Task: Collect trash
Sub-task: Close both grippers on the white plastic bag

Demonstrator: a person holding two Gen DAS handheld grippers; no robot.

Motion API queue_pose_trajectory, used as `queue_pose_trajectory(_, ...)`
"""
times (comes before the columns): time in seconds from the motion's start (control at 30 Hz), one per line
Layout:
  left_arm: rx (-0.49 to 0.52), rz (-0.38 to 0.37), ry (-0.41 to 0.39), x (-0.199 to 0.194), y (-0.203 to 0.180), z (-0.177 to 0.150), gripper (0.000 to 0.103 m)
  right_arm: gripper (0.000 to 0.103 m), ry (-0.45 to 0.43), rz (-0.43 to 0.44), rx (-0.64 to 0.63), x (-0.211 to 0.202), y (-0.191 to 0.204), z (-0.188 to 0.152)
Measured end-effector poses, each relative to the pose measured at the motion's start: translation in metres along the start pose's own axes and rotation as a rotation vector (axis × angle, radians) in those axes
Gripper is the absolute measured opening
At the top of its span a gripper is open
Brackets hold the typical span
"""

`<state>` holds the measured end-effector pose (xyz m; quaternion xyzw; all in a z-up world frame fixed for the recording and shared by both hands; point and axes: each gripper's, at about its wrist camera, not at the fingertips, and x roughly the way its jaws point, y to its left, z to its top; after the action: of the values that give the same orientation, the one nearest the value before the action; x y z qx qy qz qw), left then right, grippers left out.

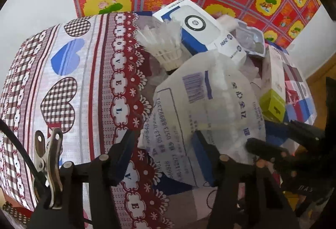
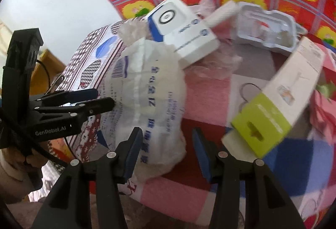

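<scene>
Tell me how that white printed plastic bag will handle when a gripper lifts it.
The white printed bag is crinkled thin film lying slumped on the cloth, so it will probably flop and sag rather than hold shape. It looks nearly empty, so likely very light. Its glossy surface may slip between the pads, so pinching a gathered fold seems safer.
</scene>
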<state>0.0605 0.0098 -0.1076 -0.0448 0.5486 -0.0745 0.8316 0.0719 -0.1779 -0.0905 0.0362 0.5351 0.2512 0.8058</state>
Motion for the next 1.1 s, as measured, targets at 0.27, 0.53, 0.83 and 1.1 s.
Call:
queue_pose_trajectory(0.27, 0.062, 0.007, -0.001, 0.004, -0.012, 0.006, 0.059, 0.05, 0.037, -0.012, 0.04, 0.006, 0.0, -0.008)
queue_pose_trajectory(0.53, 0.01, 0.023, 0.034, 0.019, -0.001, 0.004, 0.059, 0.043, 0.041, -0.012, 0.075, 0.02, 0.001, -0.009)
queue_pose_trajectory(0.83, 0.07, 0.058, 0.017, 0.021, -0.013, 0.002, 0.062, 0.043, 0.046, -0.029, 0.092, 0.03, 0.005, -0.005)
queue_pose_trajectory(1.1, 0.074, 0.032, 0.033, 0.02, -0.011, 0.005, 0.065, 0.043, 0.037, -0.02, 0.133, 0.034, 0.005, -0.003)
